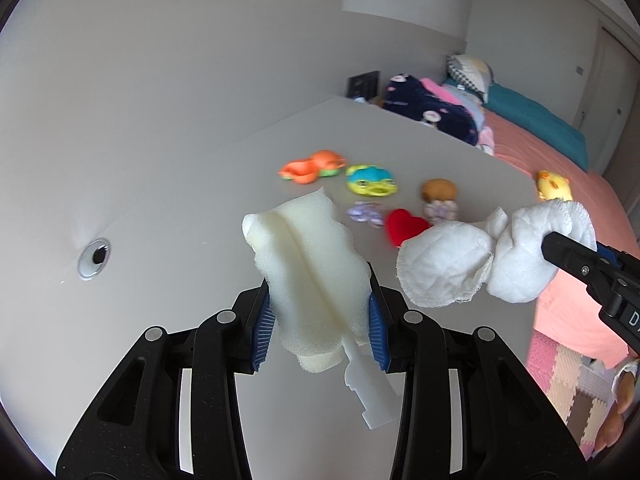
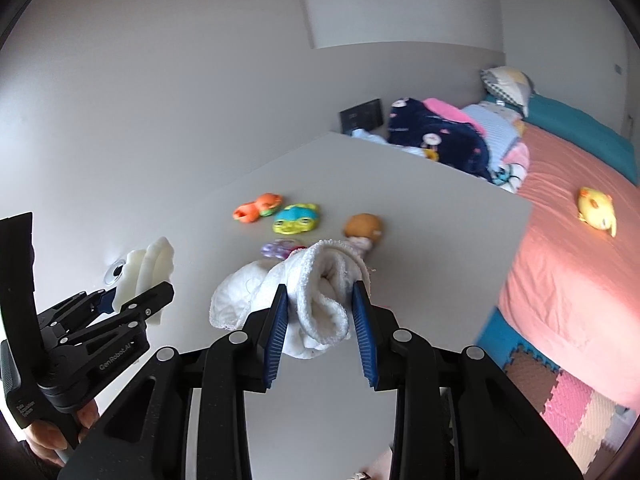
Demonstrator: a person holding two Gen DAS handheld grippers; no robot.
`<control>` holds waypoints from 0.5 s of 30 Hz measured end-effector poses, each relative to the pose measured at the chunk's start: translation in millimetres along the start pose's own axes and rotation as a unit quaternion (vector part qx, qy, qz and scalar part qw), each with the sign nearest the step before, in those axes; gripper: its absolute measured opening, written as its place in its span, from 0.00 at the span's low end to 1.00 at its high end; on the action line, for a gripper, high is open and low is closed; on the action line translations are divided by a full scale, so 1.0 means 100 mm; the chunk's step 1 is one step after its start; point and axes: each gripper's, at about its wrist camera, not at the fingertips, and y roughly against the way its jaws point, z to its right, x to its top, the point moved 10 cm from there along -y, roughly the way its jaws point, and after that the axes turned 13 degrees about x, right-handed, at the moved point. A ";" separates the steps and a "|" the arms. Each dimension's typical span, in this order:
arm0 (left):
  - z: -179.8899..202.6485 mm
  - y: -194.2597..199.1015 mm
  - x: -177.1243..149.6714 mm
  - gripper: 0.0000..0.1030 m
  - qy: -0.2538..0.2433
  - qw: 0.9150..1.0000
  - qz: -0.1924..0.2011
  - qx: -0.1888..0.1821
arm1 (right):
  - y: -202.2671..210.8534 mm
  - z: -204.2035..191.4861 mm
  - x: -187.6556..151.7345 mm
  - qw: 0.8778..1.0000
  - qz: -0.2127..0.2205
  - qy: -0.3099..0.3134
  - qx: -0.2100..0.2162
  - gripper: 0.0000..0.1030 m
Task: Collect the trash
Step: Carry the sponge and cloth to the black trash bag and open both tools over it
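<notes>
My left gripper (image 1: 320,320) is shut on a cream foam sponge (image 1: 308,268) with a white plastic handle stub (image 1: 370,394), held above the white table (image 1: 160,200). My right gripper (image 2: 320,328) is shut on a crumpled white cloth (image 2: 316,296), also held above the table. In the left wrist view the cloth (image 1: 460,256) and the right gripper show at the right. In the right wrist view the sponge (image 2: 148,272) and the left gripper (image 2: 136,300) show at the left.
Small toys lie on the far part of the table: an orange crab (image 1: 312,166), a blue-yellow fish (image 1: 372,180), a doll (image 1: 438,198), a red heart (image 1: 408,226), a purple piece (image 1: 366,214). A cable hole (image 1: 94,258) is at left. A bed (image 2: 580,260) with blankets stands right.
</notes>
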 end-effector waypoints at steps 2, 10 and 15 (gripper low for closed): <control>0.14 0.05 -0.01 0.38 -0.008 1.000 0.002 -0.008 | 0.14 0.14 -0.04 1.000 0.006 -0.008 -0.010 0.32; 0.78 0.21 -0.05 0.38 -0.044 0.998 0.011 -0.044 | 0.59 0.63 -0.17 0.998 0.026 -0.037 -0.045 0.32; 1.21 0.28 -0.07 0.38 -0.073 0.995 0.013 -0.066 | 0.84 0.92 -0.27 0.996 0.037 -0.056 -0.066 0.32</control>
